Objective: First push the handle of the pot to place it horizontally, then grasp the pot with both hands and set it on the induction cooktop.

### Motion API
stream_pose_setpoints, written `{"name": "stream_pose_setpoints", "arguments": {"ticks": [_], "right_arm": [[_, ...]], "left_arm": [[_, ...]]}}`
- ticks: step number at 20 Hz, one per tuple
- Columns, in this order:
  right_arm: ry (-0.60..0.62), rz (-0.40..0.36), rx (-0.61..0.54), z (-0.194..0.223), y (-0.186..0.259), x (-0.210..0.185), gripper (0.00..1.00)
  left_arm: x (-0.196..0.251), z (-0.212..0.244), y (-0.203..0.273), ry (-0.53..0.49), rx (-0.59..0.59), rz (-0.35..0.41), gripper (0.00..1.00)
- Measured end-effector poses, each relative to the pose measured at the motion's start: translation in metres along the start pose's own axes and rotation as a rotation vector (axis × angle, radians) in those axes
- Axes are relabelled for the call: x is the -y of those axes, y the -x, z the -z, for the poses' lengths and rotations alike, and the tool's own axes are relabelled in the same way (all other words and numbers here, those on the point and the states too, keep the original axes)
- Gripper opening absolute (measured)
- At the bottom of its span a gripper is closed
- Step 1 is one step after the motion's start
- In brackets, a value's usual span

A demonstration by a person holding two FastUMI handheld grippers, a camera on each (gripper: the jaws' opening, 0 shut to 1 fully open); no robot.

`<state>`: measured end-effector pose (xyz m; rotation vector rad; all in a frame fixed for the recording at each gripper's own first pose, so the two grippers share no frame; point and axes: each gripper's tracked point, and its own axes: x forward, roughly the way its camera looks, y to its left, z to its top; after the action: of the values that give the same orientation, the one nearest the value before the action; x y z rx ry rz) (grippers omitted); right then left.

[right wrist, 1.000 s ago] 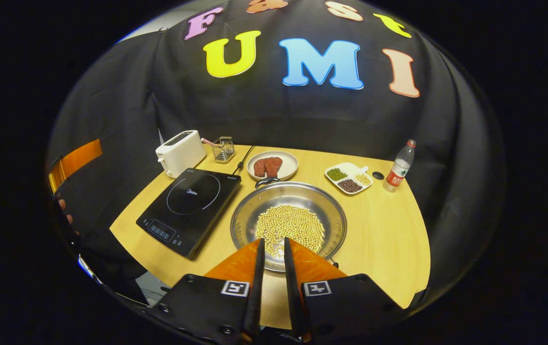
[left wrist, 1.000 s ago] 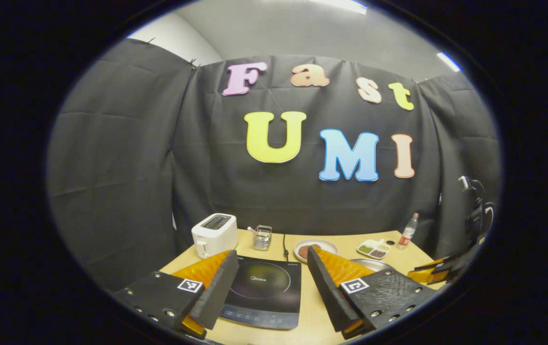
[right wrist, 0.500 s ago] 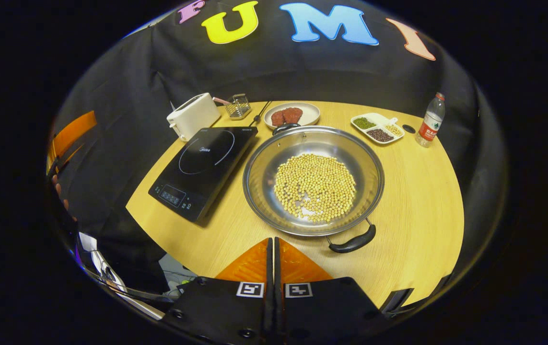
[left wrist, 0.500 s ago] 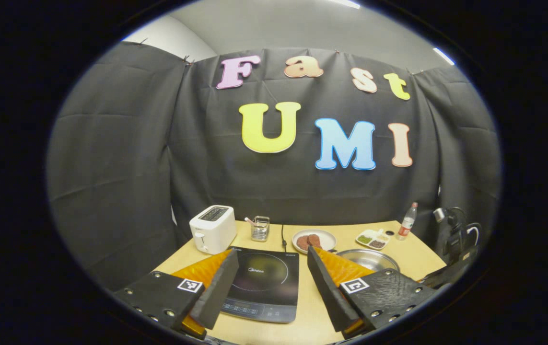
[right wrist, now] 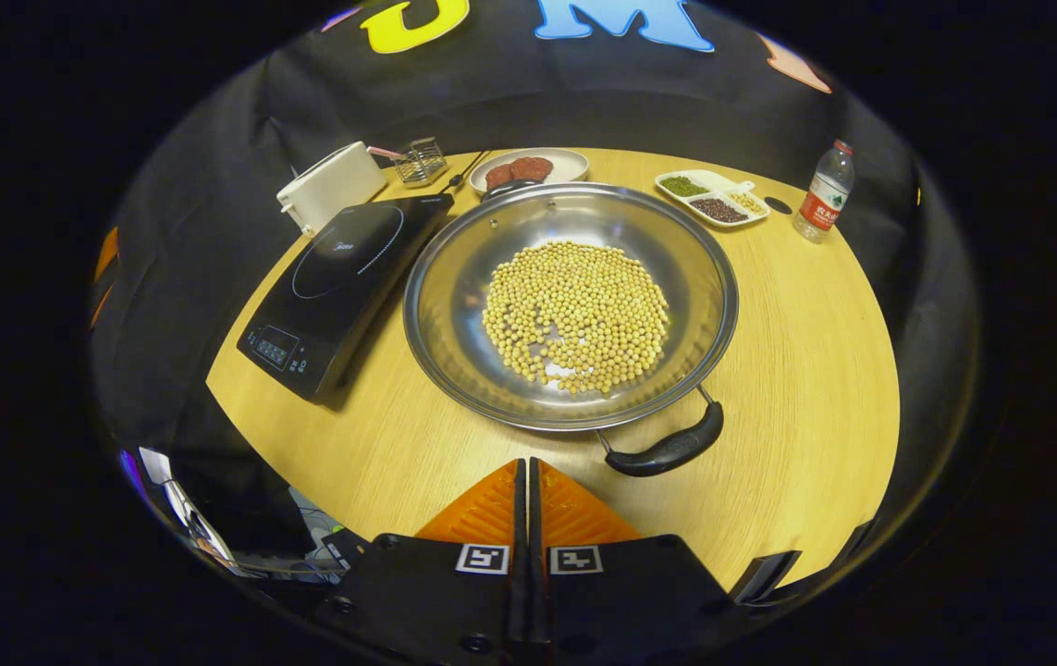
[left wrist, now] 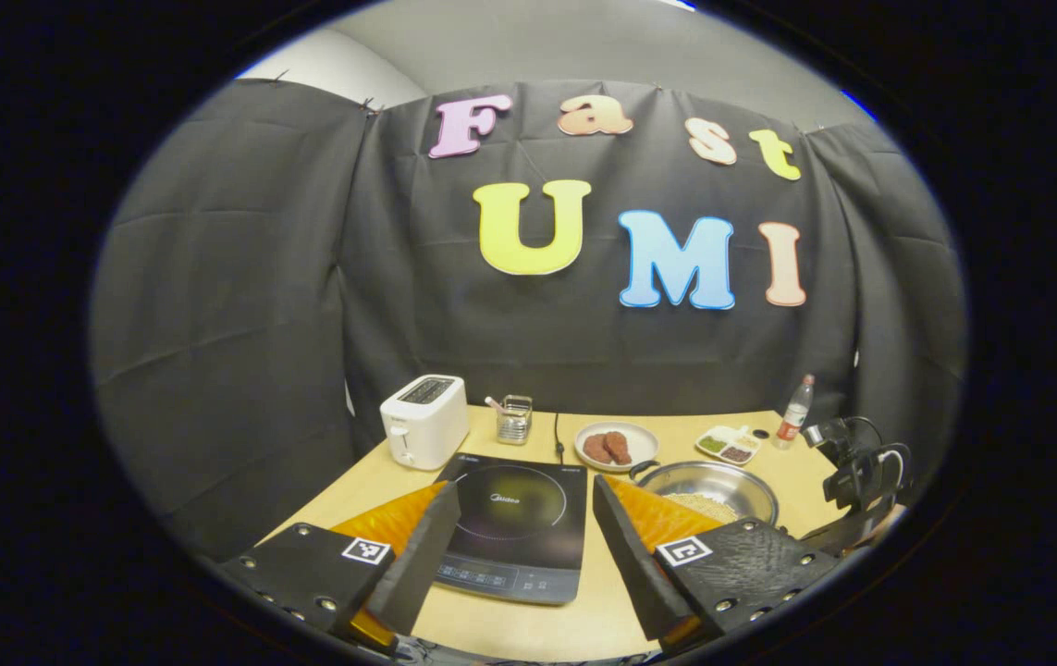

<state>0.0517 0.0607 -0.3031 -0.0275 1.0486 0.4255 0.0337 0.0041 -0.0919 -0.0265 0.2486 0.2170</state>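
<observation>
The wide steel pot (right wrist: 571, 305) of yellow beans sits on the round wooden desk (right wrist: 805, 370), just right of the black induction cooktop (right wrist: 343, 277). Its near black handle (right wrist: 667, 451) lies askew, close ahead of the right gripper (right wrist: 528, 481), fingers pressed together. The left gripper (left wrist: 523, 518) hovers wide apart, holding nothing.

In your right gripper view the pot (right wrist: 571, 305) sits mid-tabletop (right wrist: 805, 370) with beans (right wrist: 576, 316) in it, the induction cooktop (right wrist: 343, 282) just to its left. Behind them stand a toaster (right wrist: 329, 185), a plate (right wrist: 528, 167), a divided dish (right wrist: 711, 196) and, far right, a bottle (right wrist: 821, 191).
</observation>
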Motion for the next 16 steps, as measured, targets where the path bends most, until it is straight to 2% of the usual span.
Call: {"name": "stream_pose_setpoints", "arguments": {"ticks": [2,5,7,12,13,16], "right_arm": [[-0.004,0.011,-0.011,0.002,-0.005,0.006,0.01],[0.001,0.019,-0.025,0.004,-0.012,0.009,0.01],[-0.004,0.029,-0.020,0.001,-0.015,0.012,0.02],[-0.009,0.056,-0.029,-0.003,-0.022,0.027,0.02],[-0.013,0.044,-0.029,-0.004,-0.024,0.027,0.01],[-0.010,0.049,-0.026,-0.005,-0.025,0.030,0.02]], "left_arm": [[-0.004,0.002,0.001,0.009,-0.002,-0.012,0.86],[-0.003,0.007,0.001,0.021,-0.014,-0.017,0.92],[-0.004,0.007,-0.002,0.014,-0.020,-0.028,0.86],[0.006,0.013,-0.005,0.009,-0.039,-0.014,0.92],[0.008,0.014,-0.006,0.007,-0.044,-0.011,0.86],[0.016,0.010,-0.007,-0.001,-0.042,0.000,0.88]]}}
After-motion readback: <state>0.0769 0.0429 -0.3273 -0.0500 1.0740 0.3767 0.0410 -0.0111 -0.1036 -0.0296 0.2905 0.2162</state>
